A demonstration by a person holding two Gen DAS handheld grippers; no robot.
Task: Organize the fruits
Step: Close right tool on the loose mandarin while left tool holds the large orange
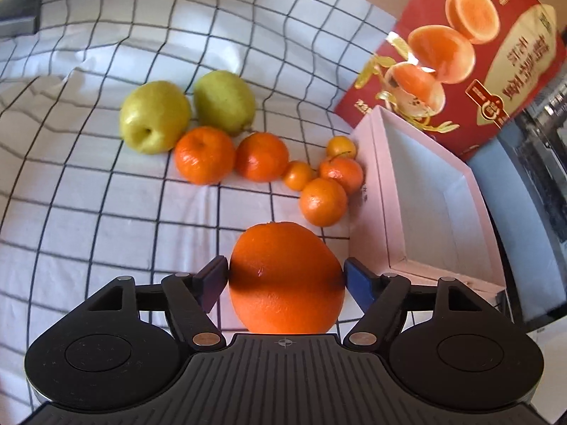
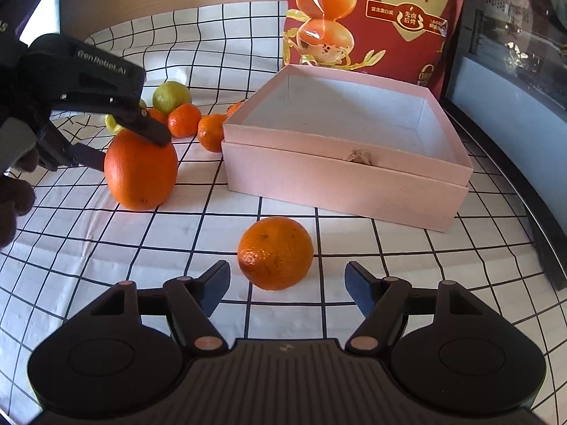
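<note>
The left gripper [image 1: 286, 276] has its blue-padded jaws clamped on a large, dimpled navel orange [image 1: 286, 279] at the lower centre of the left wrist view; in the right wrist view that orange [image 2: 141, 173] sits on the cloth at centre left. The right gripper [image 2: 287, 285] hangs with jaws apart, either side of a rough-skinned mandarin [image 2: 275, 253] lying just ahead of them, not touching.

In the left wrist view, two smooth yellow-green apples [image 1: 156, 117] lie at upper centre, with six smaller mandarins [image 1: 205, 156] in a loose row running right to the pink box.

The open, square pink cardboard box [image 2: 347, 177] lies at centre right, on a wrinkled white tablecloth [image 2: 106, 248] with a black grid. A glossy red package [image 2: 372, 17] printed with halved eggs stands behind the box.
</note>
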